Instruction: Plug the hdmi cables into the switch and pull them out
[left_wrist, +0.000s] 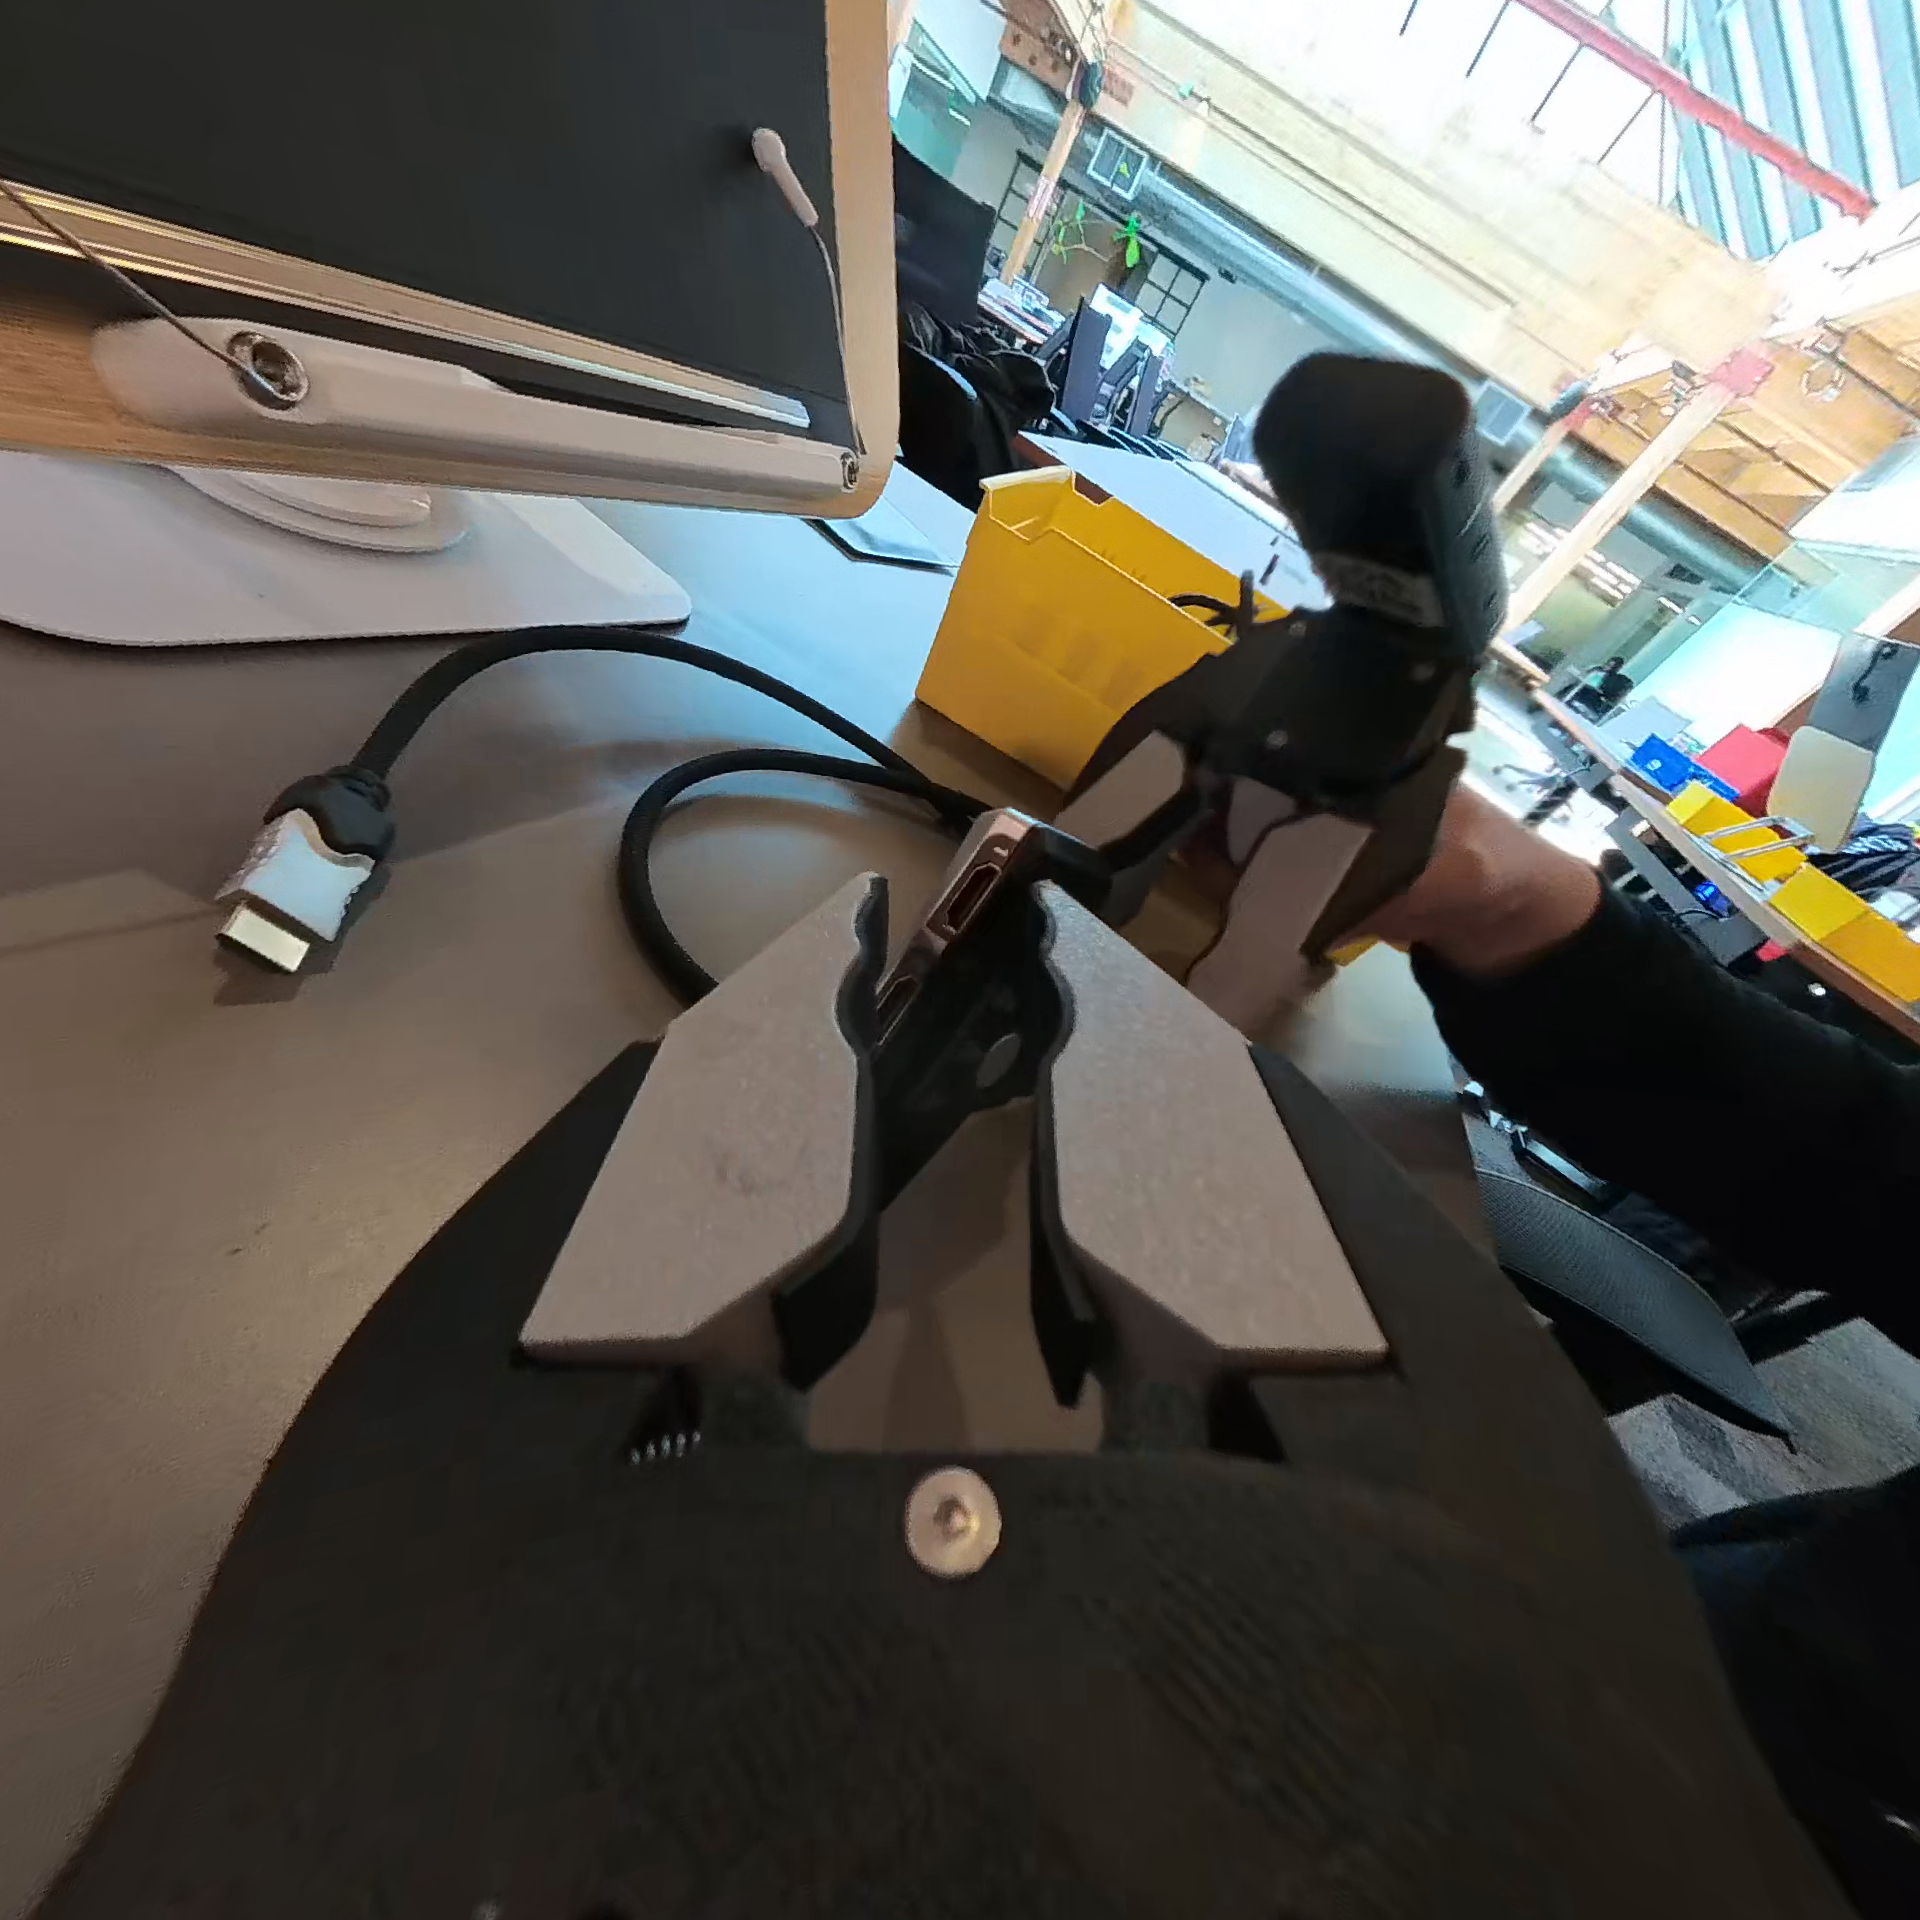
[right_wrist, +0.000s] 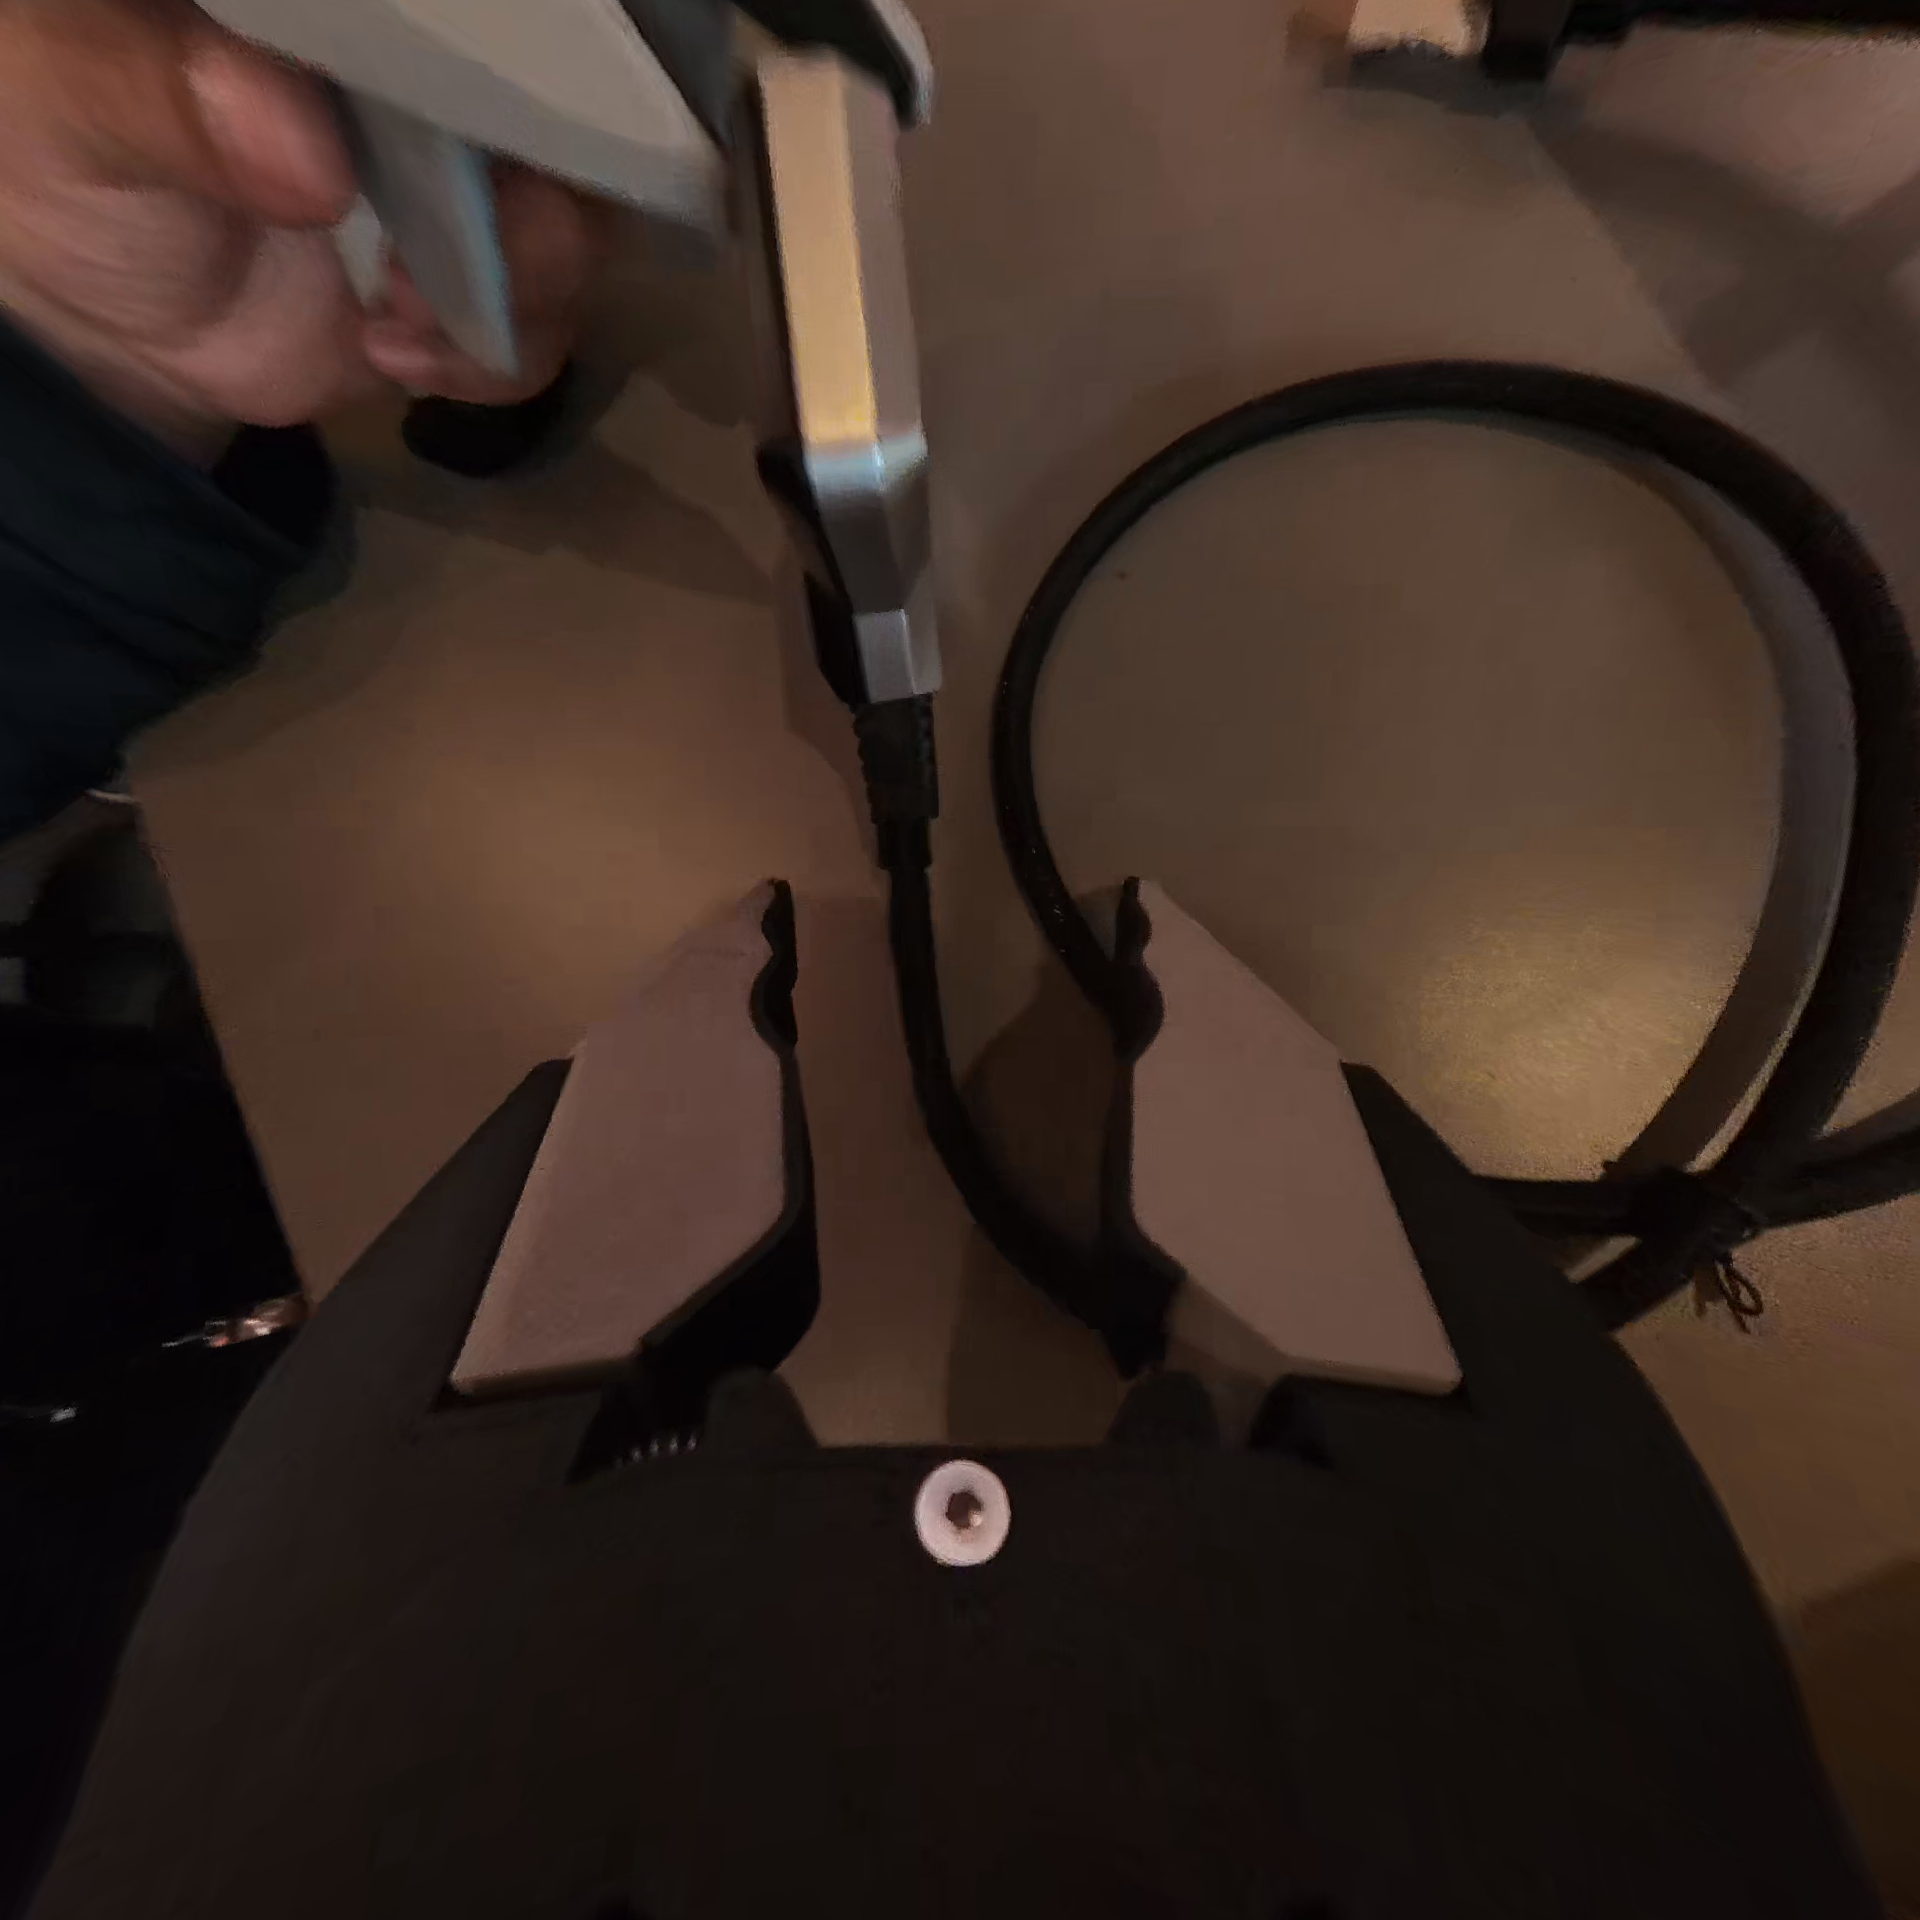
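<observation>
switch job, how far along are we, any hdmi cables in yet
Done: the left gripper is clamped on the switch. In hand: the right gripper is open around the cable at the switch's far end. Left: the facing ports look empty, and one HDMI plug lies loose on the table.

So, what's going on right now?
Left gripper shut on switch. Right gripper open, straddling its black cable. Loose HDMI plug lies unplugged on desk.
</observation>
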